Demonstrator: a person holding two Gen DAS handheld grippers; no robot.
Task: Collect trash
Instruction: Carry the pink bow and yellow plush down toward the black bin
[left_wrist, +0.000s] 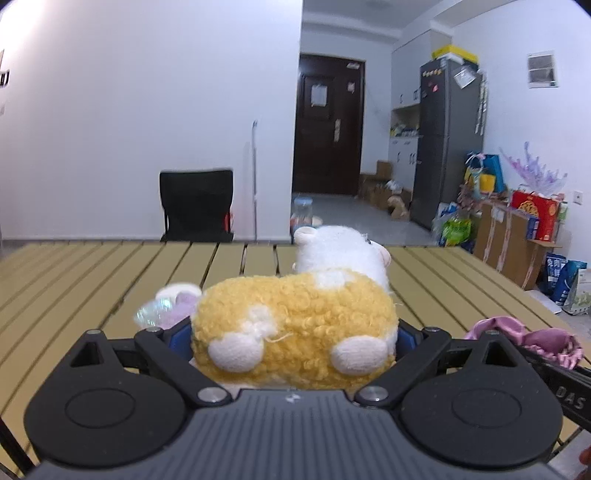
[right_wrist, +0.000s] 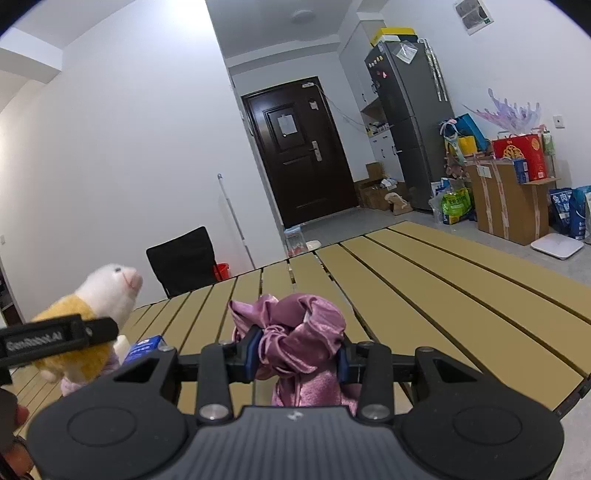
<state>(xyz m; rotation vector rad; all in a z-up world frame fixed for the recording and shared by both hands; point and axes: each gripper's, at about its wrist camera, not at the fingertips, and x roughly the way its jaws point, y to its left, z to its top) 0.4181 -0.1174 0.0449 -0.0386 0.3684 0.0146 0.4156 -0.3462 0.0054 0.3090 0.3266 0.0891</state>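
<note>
**Plush toy and satin cloth, both gripped over the slatted table**

The plush toy (left_wrist: 295, 325), a rounded body of curly yellow fleece with white patches, stubby white feet and a fluffy white head, sits pinched between the left gripper's (left_wrist: 294, 338) blue pads, held above the table (left_wrist: 92, 280). The table's tan slats run toward its far edge. The right gripper (right_wrist: 298, 356) squeezes a crumpled, shiny pink satin cloth (right_wrist: 295, 332) near the table's near edge. A small blue carton (right_wrist: 144, 349) lies beside the toy.

The left gripper (left_wrist: 294, 338) jaws clamp a yellow-and-white plush toy (left_wrist: 295, 314) above the slatted table (left_wrist: 92, 273).
</note>
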